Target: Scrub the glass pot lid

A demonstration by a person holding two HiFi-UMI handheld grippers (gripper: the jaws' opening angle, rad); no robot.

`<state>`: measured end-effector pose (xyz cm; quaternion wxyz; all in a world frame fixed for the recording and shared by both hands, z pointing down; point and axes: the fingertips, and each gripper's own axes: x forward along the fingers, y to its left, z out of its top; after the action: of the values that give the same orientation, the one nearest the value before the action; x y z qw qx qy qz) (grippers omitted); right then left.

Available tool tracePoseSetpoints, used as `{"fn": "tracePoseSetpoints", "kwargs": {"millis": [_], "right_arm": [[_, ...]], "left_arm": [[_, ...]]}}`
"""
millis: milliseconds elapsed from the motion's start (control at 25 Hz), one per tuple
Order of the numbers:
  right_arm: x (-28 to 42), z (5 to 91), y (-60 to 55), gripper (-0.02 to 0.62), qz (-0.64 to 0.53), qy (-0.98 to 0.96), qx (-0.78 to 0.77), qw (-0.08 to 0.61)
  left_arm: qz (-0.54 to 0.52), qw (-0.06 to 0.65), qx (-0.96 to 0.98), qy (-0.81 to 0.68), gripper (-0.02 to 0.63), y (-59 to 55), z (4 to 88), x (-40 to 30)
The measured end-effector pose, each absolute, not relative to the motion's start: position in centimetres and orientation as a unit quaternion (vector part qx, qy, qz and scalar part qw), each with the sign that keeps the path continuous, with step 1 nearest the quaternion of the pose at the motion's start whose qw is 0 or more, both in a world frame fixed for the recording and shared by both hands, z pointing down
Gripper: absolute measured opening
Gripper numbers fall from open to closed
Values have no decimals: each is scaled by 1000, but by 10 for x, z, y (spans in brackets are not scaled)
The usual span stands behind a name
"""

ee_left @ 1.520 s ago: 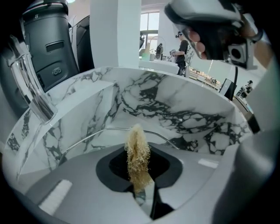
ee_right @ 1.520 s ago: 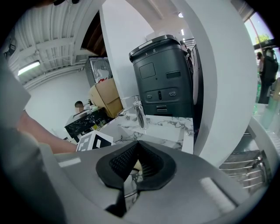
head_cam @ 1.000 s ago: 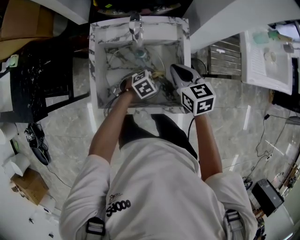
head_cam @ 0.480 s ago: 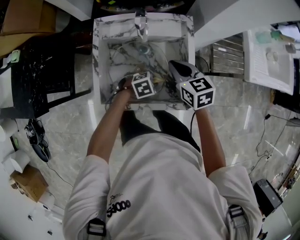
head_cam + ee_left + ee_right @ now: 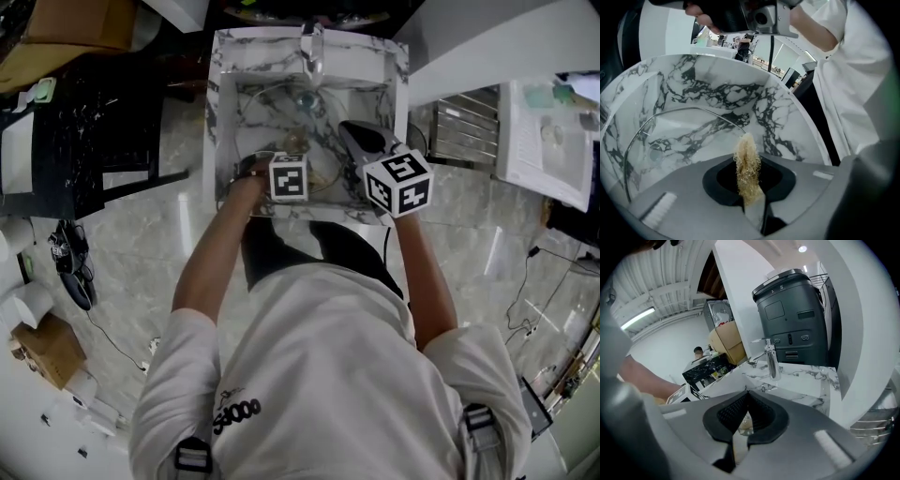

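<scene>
The glass pot lid (image 5: 679,136) stands tilted in the marble sink (image 5: 225,112), its metal rim (image 5: 272,92) arcing across the basin. My left gripper (image 5: 749,180) is shut on a tan fibrous scrubber (image 5: 747,161) that pokes out of its jaws close to the glass. In the head view the left gripper (image 5: 289,176) hangs over the sink's front with the scrubber (image 5: 298,141) beyond it. My right gripper (image 5: 364,142) reaches in from the right. Its jaws (image 5: 746,394) stand closed, and a sliver of glass shows between them.
A chrome faucet (image 5: 312,47) rises at the sink's back edge and shows again in the right gripper view (image 5: 771,363). A black appliance (image 5: 797,319) stands behind it. A white board with small items (image 5: 548,131) lies at the right. Black shelving (image 5: 84,141) stands left of the sink.
The head view has shifted, so the sink now sits further right and lower. Both grippers stay over the sink's front; the left one has drifted slightly left across the lid.
</scene>
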<state>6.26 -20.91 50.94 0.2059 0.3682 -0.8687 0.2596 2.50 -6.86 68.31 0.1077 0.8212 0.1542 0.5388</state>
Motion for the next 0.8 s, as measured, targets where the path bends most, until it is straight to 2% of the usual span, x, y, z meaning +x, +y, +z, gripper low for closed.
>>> {"fn": "tracePoseSetpoints", "kwargs": {"millis": [200, 320, 440, 800], "right_arm": [[54, 512, -208, 5, 261, -872, 357, 208], [51, 516, -208, 5, 263, -873, 352, 211], [48, 519, -207, 5, 267, -873, 348, 212], [42, 529, -204, 5, 269, -875, 335, 225]], "left_arm": [[534, 123, 819, 172, 58, -66, 672, 23], [607, 177, 748, 204, 58, -46, 673, -17], [612, 161, 748, 202, 58, -53, 676, -21], [657, 179, 710, 180, 60, -61, 680, -44]]}}
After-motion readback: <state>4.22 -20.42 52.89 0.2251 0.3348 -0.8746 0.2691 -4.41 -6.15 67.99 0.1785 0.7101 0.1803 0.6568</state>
